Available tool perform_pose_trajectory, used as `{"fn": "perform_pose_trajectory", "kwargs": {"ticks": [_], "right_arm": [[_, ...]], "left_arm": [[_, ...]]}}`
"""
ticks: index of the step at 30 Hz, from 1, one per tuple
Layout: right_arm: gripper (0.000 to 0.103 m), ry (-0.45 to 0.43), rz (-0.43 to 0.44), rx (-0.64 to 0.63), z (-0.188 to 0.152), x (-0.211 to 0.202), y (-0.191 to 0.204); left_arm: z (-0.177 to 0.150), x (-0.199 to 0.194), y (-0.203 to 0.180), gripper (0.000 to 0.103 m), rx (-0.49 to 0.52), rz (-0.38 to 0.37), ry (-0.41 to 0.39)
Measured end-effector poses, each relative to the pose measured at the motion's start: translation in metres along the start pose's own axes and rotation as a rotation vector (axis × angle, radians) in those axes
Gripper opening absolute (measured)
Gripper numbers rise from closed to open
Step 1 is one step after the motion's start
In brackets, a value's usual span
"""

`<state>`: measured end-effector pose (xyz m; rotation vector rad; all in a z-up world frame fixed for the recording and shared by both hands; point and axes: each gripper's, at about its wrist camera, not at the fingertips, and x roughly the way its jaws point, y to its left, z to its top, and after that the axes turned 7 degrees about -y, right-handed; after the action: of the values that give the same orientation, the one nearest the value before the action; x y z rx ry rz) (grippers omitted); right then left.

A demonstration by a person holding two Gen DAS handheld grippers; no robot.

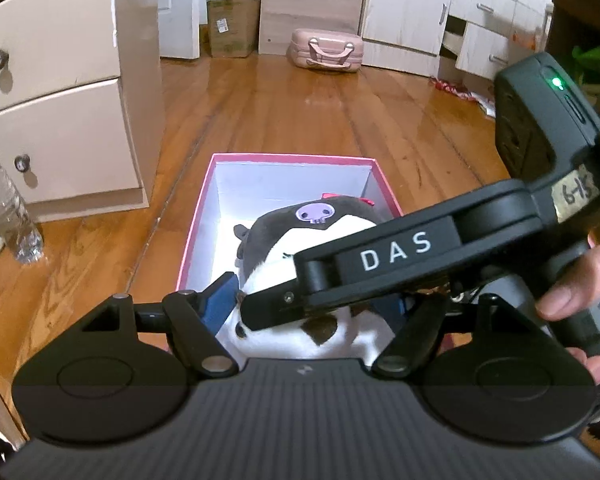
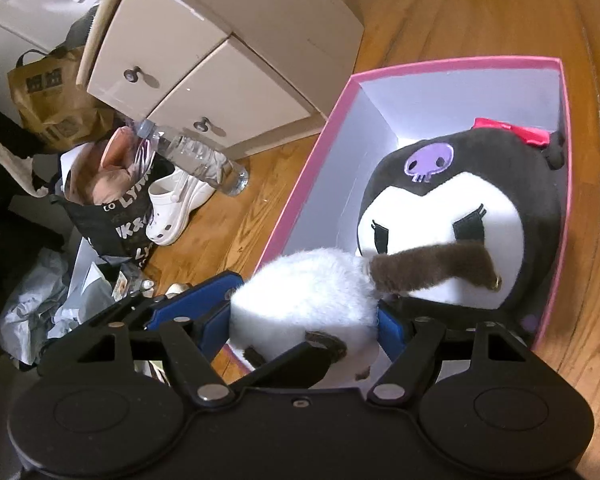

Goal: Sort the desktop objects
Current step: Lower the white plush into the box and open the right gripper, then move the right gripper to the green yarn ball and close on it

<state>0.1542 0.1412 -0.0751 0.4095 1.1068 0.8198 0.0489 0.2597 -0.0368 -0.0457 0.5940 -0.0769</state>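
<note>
Right gripper (image 2: 304, 320): blue-padded fingers pinch the fluffy white-and-brown plush toy (image 2: 312, 292), held over the near end of the box.
Left gripper (image 1: 312, 312): pads flank the same toy; grip unclear.
Box: pink-rimmed white cardboard box (image 2: 452, 65) on the wooden floor (image 1: 280, 104).
Inside: black-and-white round plush with purple skull (image 2: 460, 216), just beyond the held toy.

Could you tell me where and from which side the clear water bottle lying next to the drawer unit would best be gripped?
Probably across its ribbed middle, from above. The water bottle lies tilted, its cap end propped on the black bag and its base on the wooden floor, so the round body is exposed on top. The white shoe crowds its underside.
</note>
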Motion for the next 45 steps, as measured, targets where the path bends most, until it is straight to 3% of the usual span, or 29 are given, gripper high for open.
{"fn": "perform_pose_trajectory", "kwargs": {"ticks": [5, 10, 16, 27, 35, 45], "right_arm": [[0.079, 0.015, 0.008, 0.021, -0.002, 0.012, 0.0], [0.079, 0.007, -0.058, 0.027, -0.006, 0.018, -0.001], [0.08, -0.005, -0.047, 0.04, -0.003, 0.011, -0.005], [0.08, -0.072, -0.044, 0.032, -0.002, -0.025, -0.013], [0.08, -0.145, -0.1, -0.027, -0.011, -0.09, -0.031], [0.08, -0.234, -0.232, -0.092, -0.02, -0.165, -0.069]], "left_arm": [[-0.004, 0.004, 0.003, 0.073, 0.02, 0.023, 0.014], [-0.011, 0.005, 0.007, 0.073, -0.003, -0.008, 0.011], [-0.019, 0.011, 0.008, 0.073, 0.033, 0.038, 0.043], [-0.022, 0.008, -0.003, 0.073, 0.001, 0.019, 0.057], [-0.005, -0.005, -0.05, 0.086, 0.028, -0.014, 0.041], [0.004, 0.008, -0.126, 0.09, 0.05, -0.137, 0.043]]}}
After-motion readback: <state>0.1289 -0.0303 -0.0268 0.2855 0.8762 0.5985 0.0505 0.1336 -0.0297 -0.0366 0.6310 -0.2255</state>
